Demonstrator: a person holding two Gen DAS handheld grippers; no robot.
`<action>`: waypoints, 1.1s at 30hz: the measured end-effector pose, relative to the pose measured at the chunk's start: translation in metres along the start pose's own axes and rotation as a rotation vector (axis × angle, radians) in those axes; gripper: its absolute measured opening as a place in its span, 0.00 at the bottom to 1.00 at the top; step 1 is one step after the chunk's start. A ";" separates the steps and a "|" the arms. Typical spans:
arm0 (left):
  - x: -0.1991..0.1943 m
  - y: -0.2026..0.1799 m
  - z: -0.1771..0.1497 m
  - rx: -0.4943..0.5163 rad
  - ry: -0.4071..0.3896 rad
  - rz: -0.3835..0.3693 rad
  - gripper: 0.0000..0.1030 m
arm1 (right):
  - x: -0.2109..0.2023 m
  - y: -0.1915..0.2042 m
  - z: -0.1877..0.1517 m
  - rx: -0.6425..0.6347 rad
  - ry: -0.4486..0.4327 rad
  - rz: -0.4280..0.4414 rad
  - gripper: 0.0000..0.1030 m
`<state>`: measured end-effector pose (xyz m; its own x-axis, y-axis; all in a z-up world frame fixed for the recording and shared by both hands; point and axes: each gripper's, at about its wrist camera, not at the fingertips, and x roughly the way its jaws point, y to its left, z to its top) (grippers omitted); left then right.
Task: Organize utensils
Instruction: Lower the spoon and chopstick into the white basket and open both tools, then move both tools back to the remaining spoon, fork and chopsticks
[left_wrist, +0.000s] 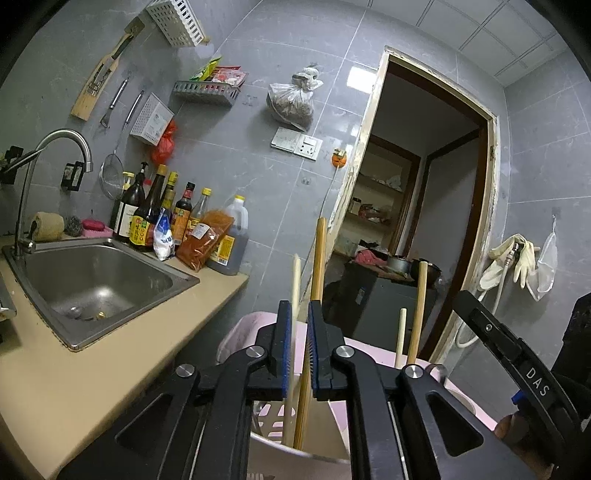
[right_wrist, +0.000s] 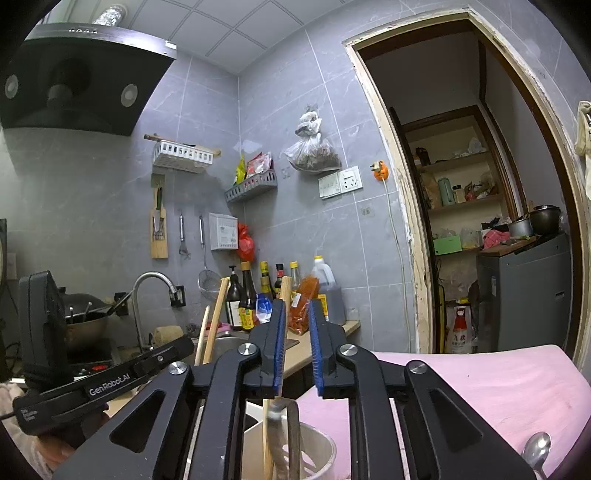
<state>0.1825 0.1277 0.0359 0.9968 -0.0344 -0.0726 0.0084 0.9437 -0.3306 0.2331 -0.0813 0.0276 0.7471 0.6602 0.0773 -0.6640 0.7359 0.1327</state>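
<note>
My left hand-held gripper (left_wrist: 298, 347) has its blue pads slightly parted around two chopsticks (left_wrist: 317, 280); a sliver of light shows on either side, so I judge it is no longer pinching them. My right hand-held gripper (right_wrist: 296, 350) is parted a little wider, with a wooden stick (right_wrist: 285, 291) lying against its left pad and nothing clamped between the two.

Directly beneath both sits the utensil holder (right_wrist: 325, 448) — pale, slotted, standing on a pink surface (right_wrist: 480, 387). The sticks already drop into it, and a dark-handled utensil (right_wrist: 291, 435) stands inside under the right tool. Two more sticks (left_wrist: 417, 310) rise just right of the left tool. A metal spoon (right_wrist: 536, 451) lies on the pink surface, low and well right of the right tool, not yet filed.

Judgement: this is the release step. To do it well I would open fully before retreating and draw back level, so no pad drags a stick out or tips the holder.

Beyond the left tool: the counter (left_wrist: 110, 354), the sink (left_wrist: 96, 280) and a row of bottles (left_wrist: 155, 218) along the tiled wall.
</note>
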 end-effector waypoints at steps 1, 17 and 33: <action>0.000 0.000 0.000 0.000 0.000 0.001 0.11 | 0.000 0.000 0.000 0.001 -0.001 -0.001 0.24; -0.024 -0.010 0.003 0.045 -0.073 0.071 0.68 | -0.023 -0.006 0.003 0.015 -0.035 -0.123 0.68; -0.068 -0.035 -0.007 0.042 -0.092 0.052 0.98 | -0.101 -0.016 0.019 -0.034 -0.077 -0.281 1.00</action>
<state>0.1141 0.0942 0.0460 0.9991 0.0435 -0.0017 -0.0421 0.9564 -0.2891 0.1690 -0.1629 0.0363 0.9011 0.4175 0.1174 -0.4305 0.8937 0.1265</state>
